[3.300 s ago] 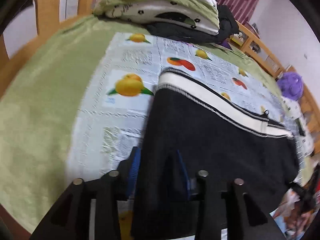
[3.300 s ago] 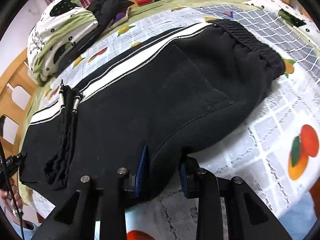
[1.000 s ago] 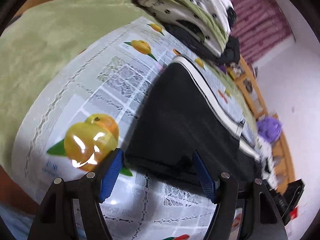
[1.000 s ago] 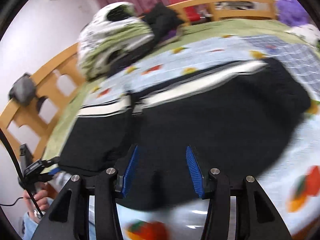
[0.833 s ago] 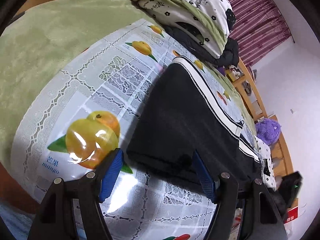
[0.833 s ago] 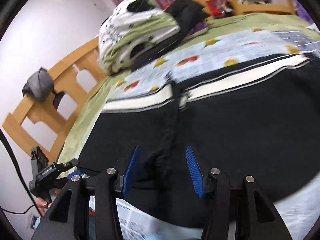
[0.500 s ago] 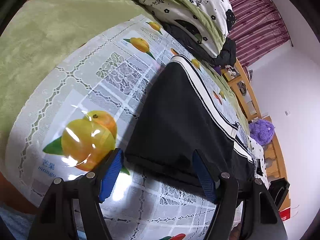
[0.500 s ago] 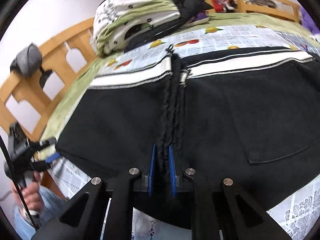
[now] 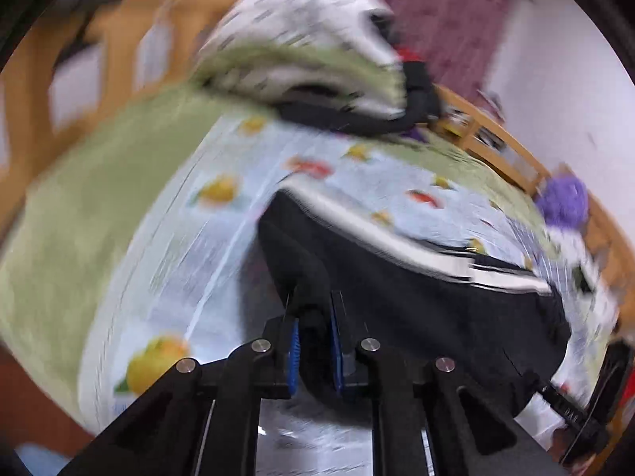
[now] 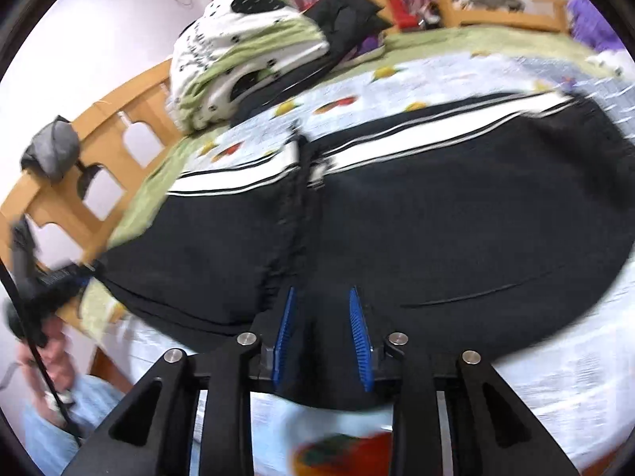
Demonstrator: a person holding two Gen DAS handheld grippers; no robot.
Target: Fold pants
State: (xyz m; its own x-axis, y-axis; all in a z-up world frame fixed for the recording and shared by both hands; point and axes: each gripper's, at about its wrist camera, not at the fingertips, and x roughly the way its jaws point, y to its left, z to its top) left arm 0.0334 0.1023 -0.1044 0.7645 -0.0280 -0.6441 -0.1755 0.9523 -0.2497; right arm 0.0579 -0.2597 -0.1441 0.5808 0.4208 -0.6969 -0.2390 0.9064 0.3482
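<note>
While the pants (image 10: pixel 436 230) lie flat on the bed's fruit-print cover (image 9: pixel 222 214), left gripper (image 9: pixel 313 341) jaws are clamped on their near edge; right gripper (image 10: pixel 321 333) jaws are opening, fabric between them.

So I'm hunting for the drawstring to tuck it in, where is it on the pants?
In the right wrist view the drawstring runs down the middle of the black pants, from the striped waistband toward the right gripper.

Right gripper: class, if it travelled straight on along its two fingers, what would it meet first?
The black pants. The right gripper has its jaws opening, with the near edge of the fabric already lying between them, so any advance probably just pushes deeper into that cloth; the drawstring runs slightly to the left.
</note>
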